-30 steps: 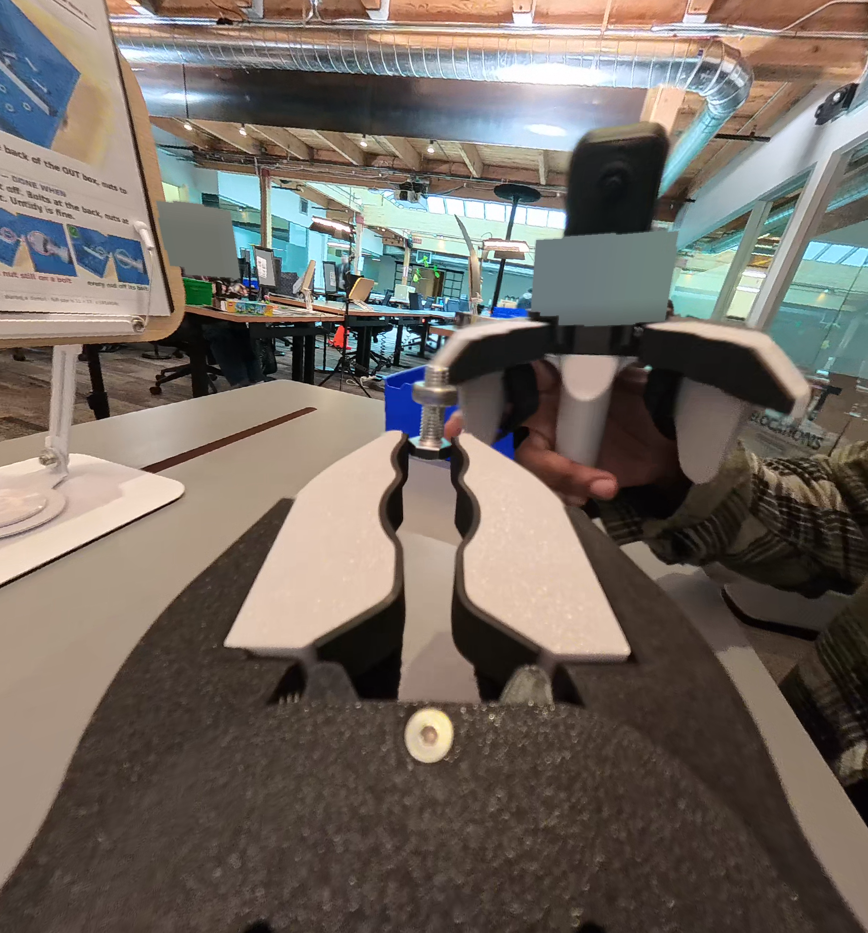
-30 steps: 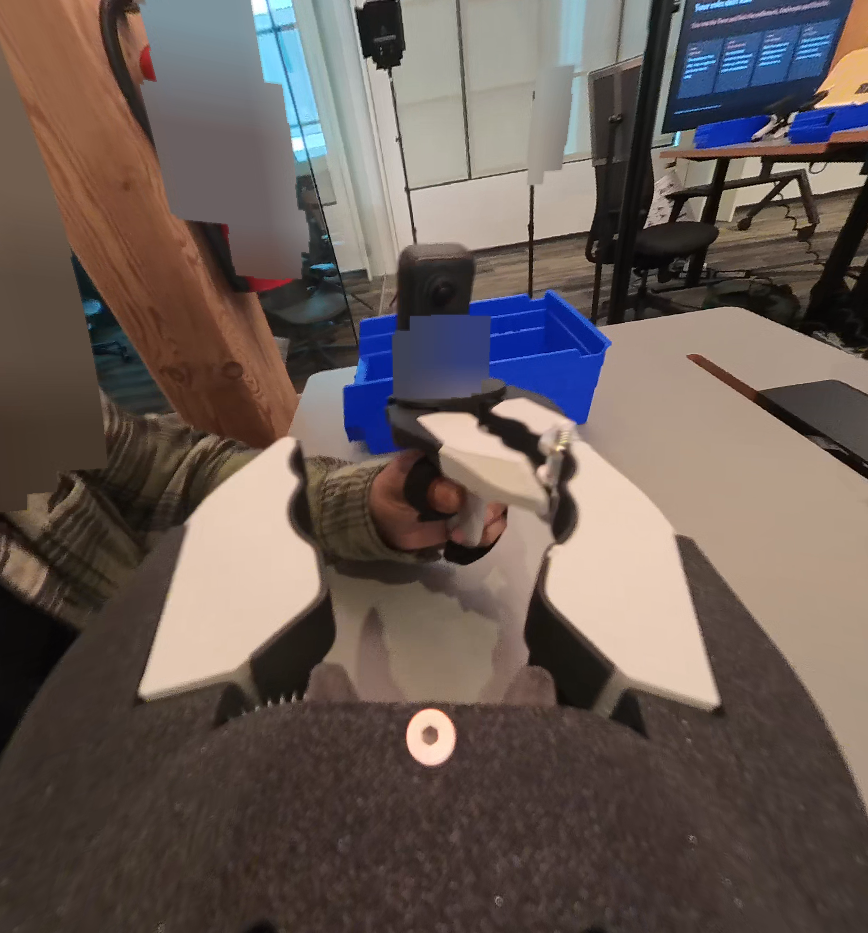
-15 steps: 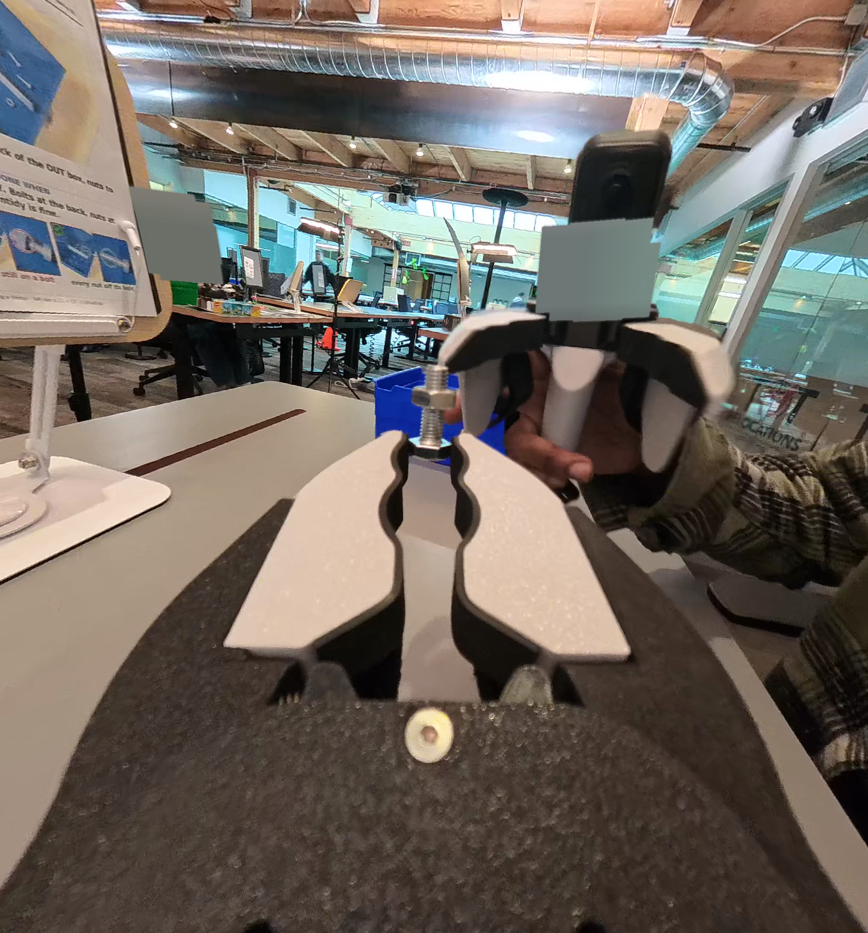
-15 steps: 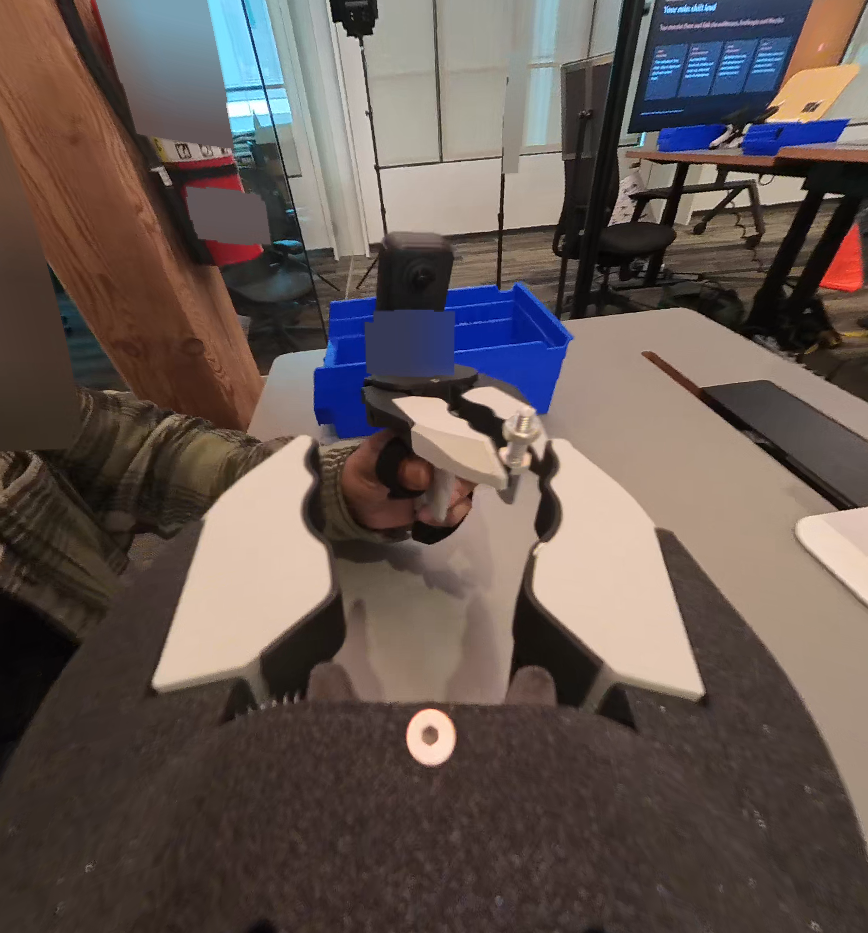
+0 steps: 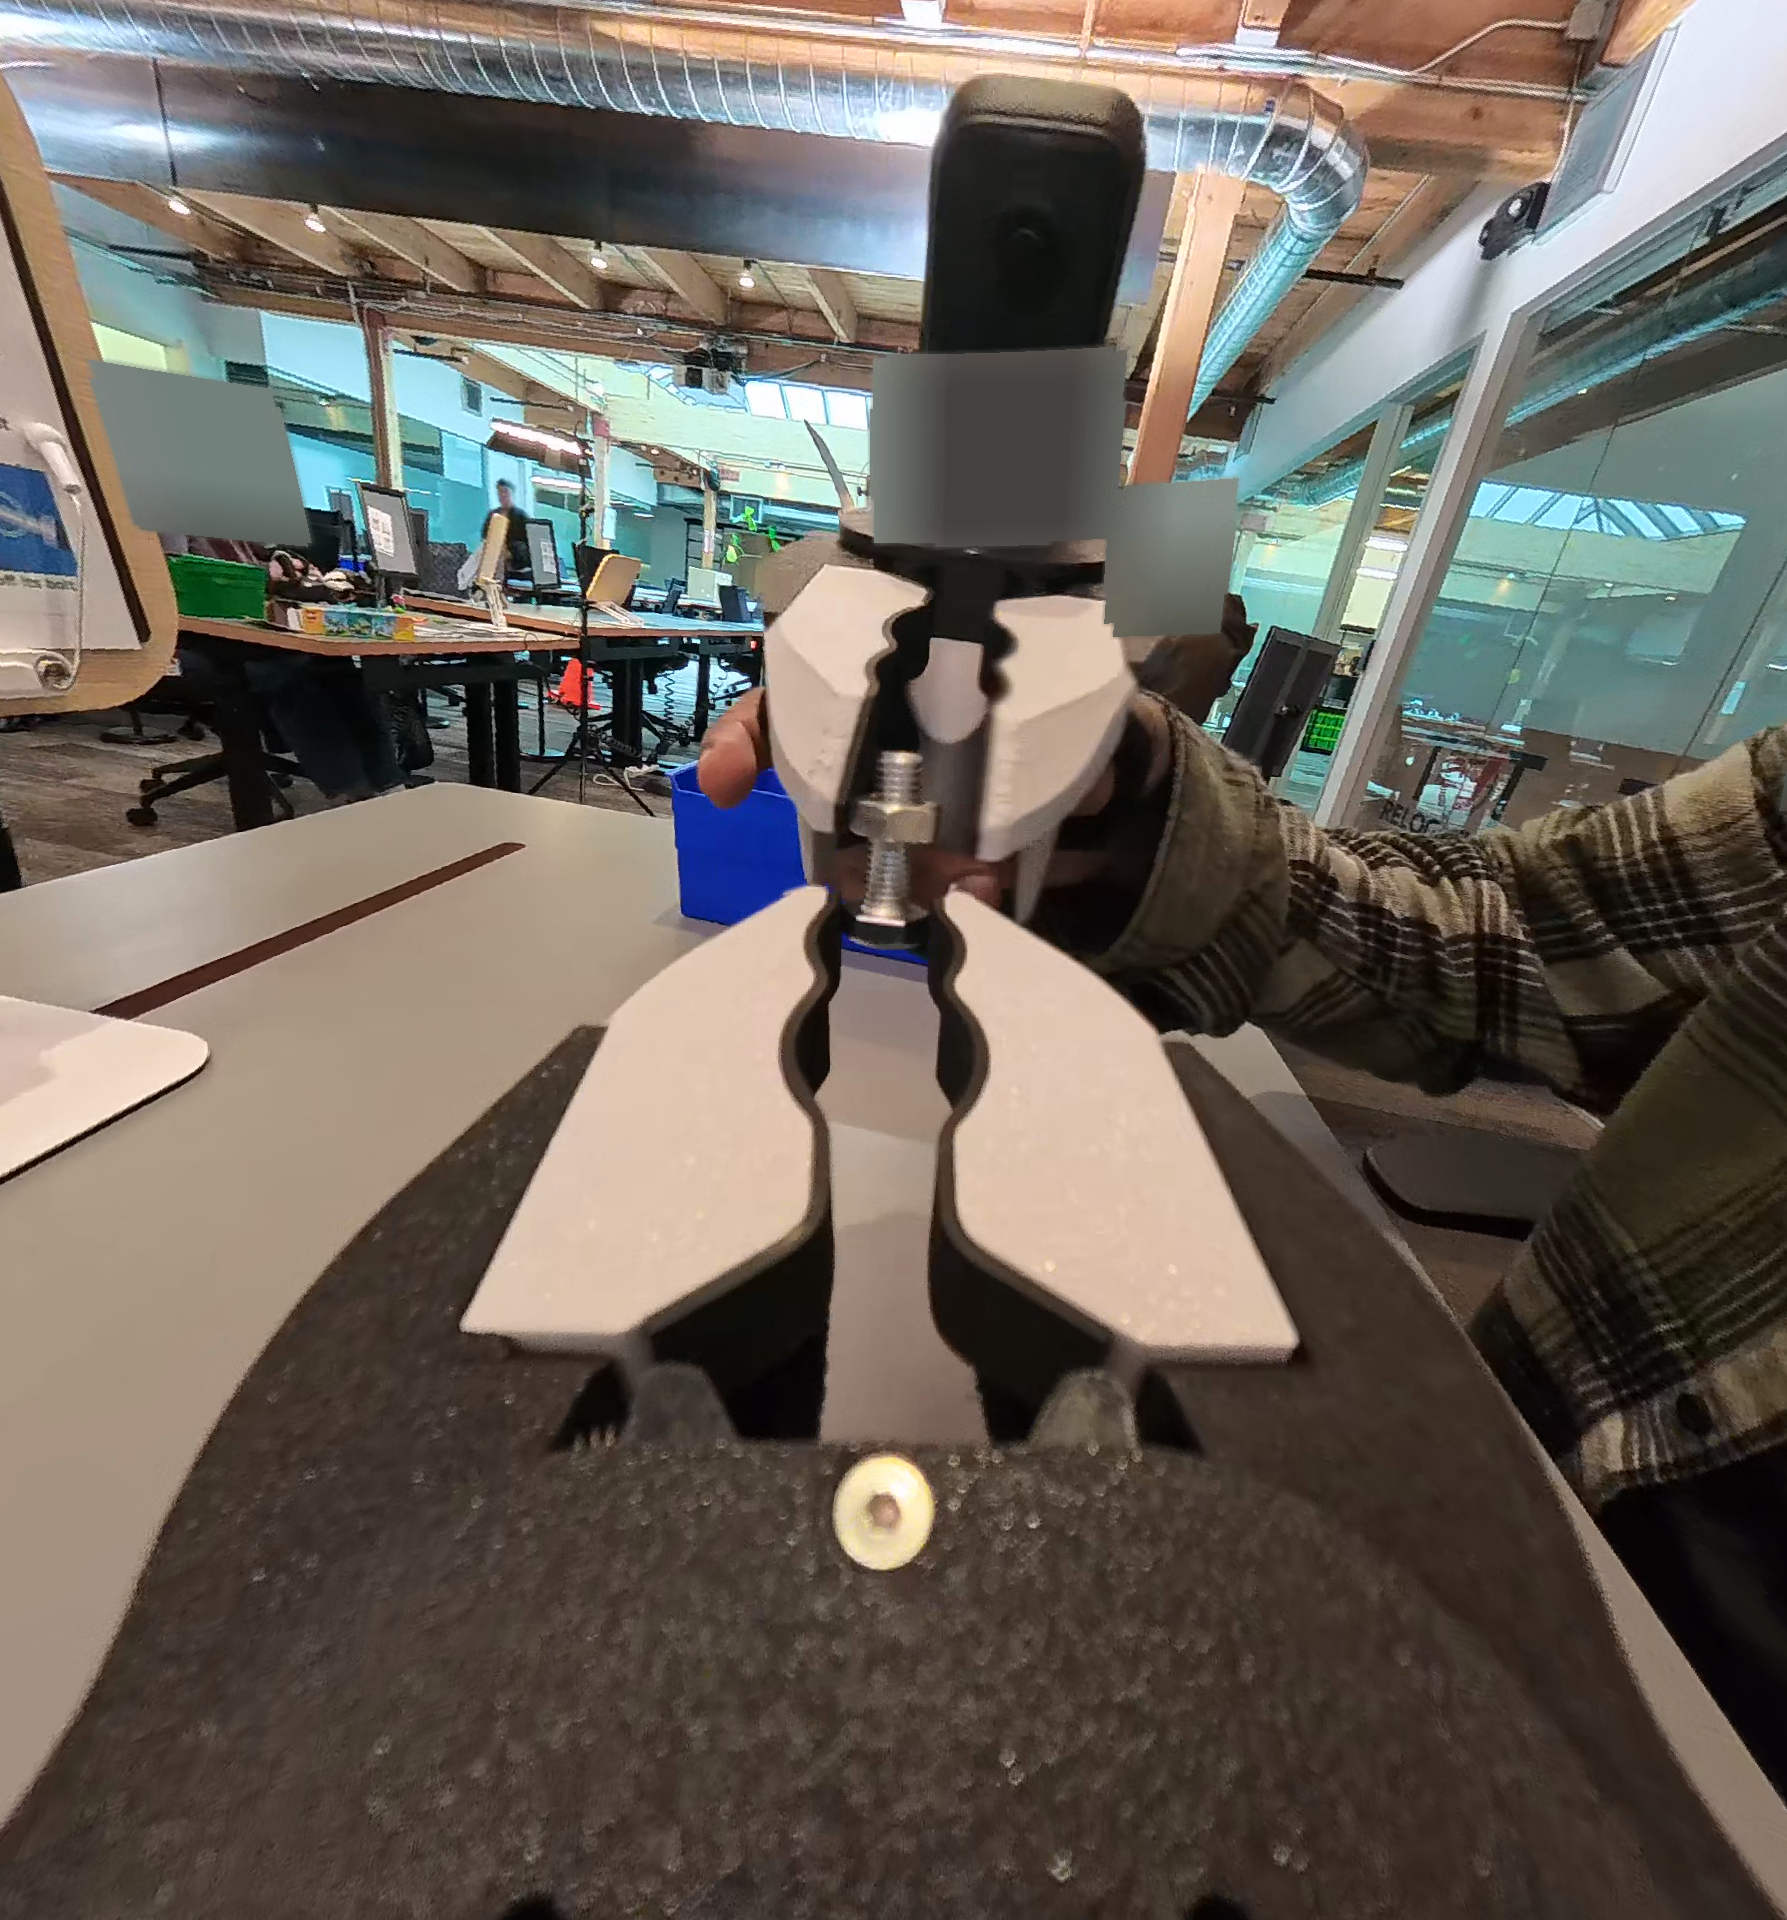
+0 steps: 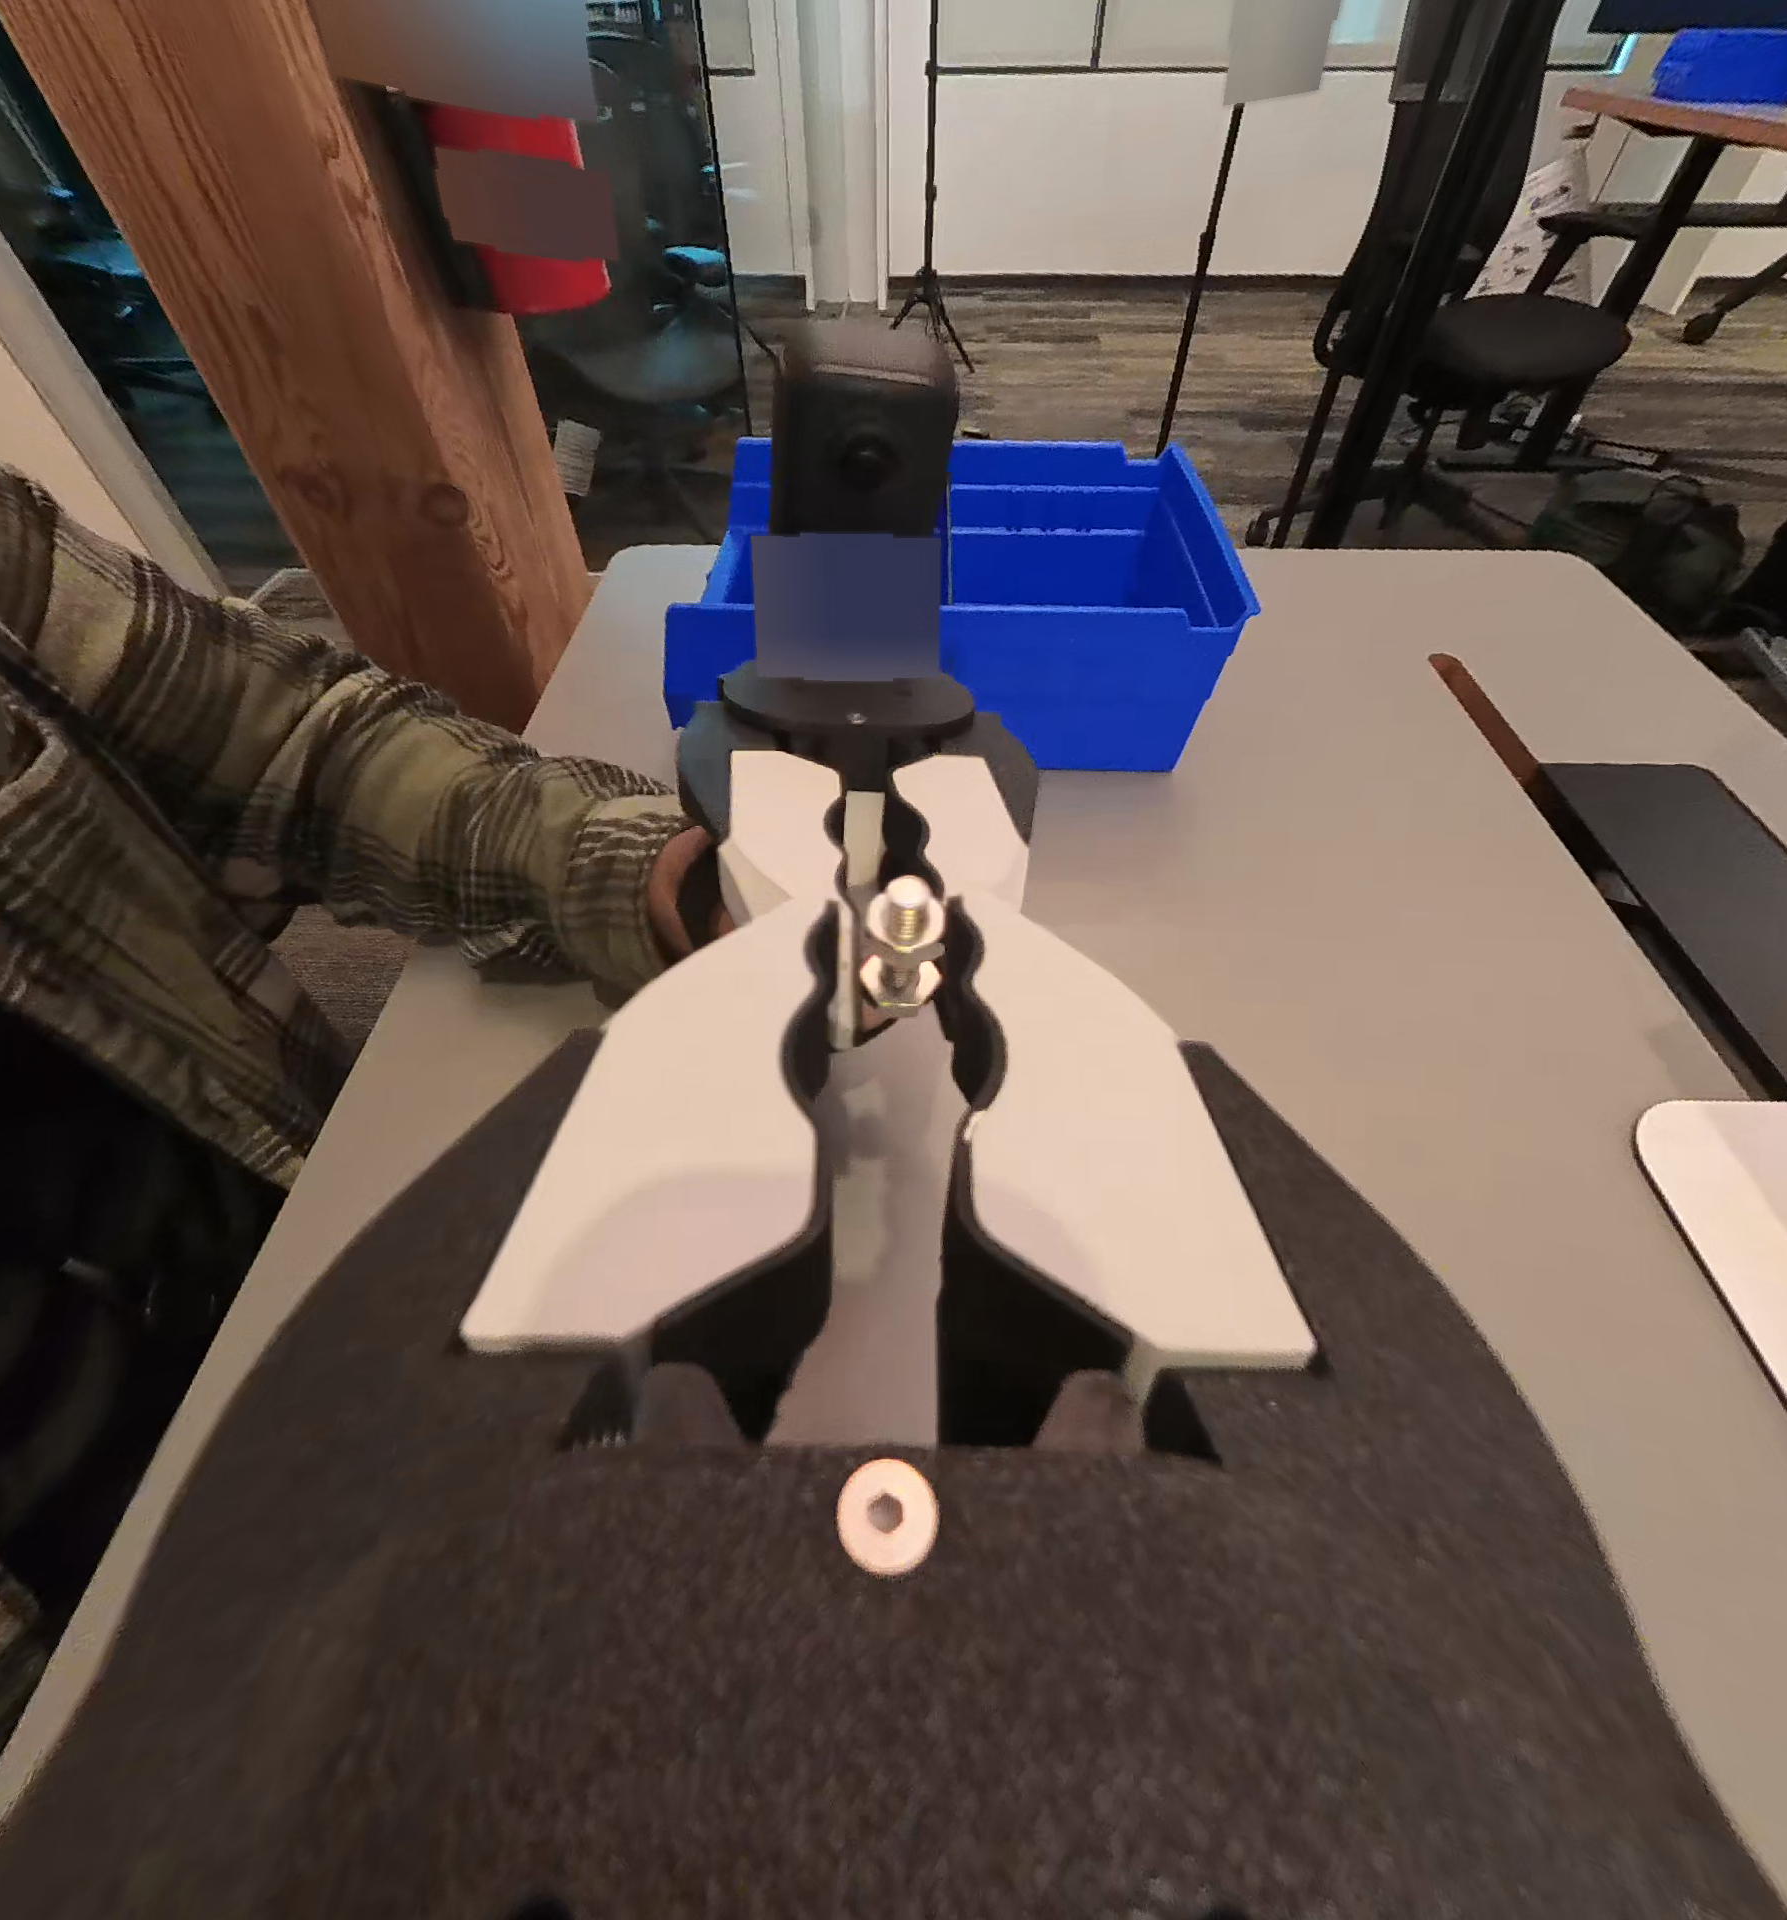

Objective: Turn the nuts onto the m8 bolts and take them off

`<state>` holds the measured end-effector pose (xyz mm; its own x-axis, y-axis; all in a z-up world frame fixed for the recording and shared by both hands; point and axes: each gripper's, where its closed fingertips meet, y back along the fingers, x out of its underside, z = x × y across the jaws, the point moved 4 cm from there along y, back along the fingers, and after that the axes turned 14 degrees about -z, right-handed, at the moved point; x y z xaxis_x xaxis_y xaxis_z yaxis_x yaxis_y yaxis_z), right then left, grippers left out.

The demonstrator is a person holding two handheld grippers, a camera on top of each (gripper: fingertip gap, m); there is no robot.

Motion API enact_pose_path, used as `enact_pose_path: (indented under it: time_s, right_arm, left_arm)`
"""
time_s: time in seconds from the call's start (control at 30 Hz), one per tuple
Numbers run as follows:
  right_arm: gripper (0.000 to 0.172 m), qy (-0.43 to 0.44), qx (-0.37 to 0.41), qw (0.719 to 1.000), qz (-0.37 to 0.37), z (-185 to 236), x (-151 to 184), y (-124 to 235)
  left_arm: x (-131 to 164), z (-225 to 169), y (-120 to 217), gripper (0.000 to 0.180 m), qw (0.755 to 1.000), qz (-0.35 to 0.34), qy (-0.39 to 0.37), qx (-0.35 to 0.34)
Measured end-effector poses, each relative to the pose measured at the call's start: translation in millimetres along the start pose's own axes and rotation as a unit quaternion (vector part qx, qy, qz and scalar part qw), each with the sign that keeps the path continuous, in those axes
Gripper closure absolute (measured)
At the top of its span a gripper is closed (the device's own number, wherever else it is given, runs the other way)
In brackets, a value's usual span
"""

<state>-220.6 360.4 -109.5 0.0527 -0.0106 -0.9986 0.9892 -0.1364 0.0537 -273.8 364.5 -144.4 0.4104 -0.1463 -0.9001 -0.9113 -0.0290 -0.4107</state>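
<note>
Grey table (image 6: 1284, 935) below — left gripper (image 5: 884, 930) clamps bolt (image 5: 889, 873) head, right gripper (image 6: 894, 935) pinches nut (image 5: 894, 826).

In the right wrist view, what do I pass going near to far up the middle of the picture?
Right gripper → nut on the upright bolt → left gripper holding the bolt head → black camera → blue bin → office chair.
</note>
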Motion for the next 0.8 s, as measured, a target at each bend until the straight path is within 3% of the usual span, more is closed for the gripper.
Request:
enact_pose_path:
  time_s: [0.23,0.4,0.47,0.57,0.7,0.8]
  right_arm:
    - [0.158,-0.013,-0.001,1.0,-0.011,2.0,-1.2,4.4]
    - [0.158,-0.027,0.043,0.998,-0.048,4.7,-10.6,42.5]
    - [0.158,-0.02,0.094,0.995,-0.042,2.5,-18.7,88.7]
    - [0.158,-0.013,0.241,0.97,0.016,-13.8,-23.8,196.5]
    - [0.158,-0.079,0.442,0.886,0.119,-29.0,9.7,356.9]
    - [0.158,-0.171,0.507,0.83,0.16,-23.7,60.7,419.3]
  left_arm:
    - [1.0,-3.5,-4.0,0.165,0.999,-0.009,0.026,0.02]
    - [10.3,-2.4,-11.7,0.127,0.999,0.009,0.045,0.009]
    - [16.3,-3.3,-14.1,0.12,0.999,0.028,0.045,0.009]
    - [19.9,-5.0,-16.3,0.119,0.998,0.032,0.055,0.015]
    - [22.2,-2.0,-15.8,0.121,0.997,0.037,0.065,0.01]
    - [21.1,0.9,-13.9,0.125,0.997,0.034,0.063,0.004]
